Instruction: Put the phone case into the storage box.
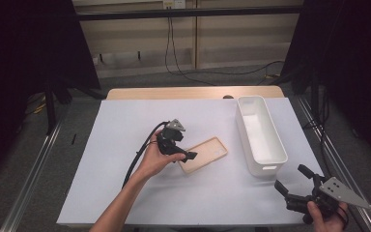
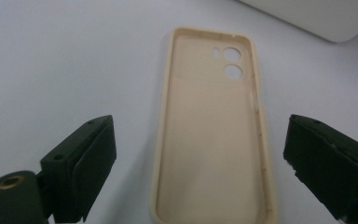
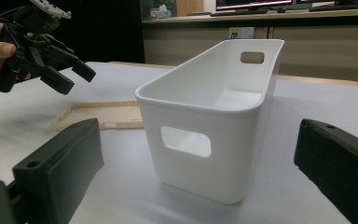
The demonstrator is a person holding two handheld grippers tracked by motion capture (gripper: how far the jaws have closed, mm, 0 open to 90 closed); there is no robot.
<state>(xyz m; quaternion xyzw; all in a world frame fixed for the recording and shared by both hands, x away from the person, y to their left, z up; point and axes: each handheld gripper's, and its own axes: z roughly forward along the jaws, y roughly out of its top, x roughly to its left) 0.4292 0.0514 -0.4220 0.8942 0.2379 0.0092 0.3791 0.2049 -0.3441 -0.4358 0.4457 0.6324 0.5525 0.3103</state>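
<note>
Phone case (image 1: 204, 154) lay flat on the table (image 1: 125, 145) near its middle, bin (image 1: 261, 135) stood just right of it, left gripper (image 1: 186, 155) over the case's near end, right gripper (image 1: 292, 186) before the bin.

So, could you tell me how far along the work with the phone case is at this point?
Nothing looks finished yet: the beige phone case lies flat on the table, open side up, and the white bin beside it looks empty. In hand: the left tongs are open, poised over the case's near end, not gripping. The right tongs wait open near the bin. The grasp and whatever follows it remain.
</note>
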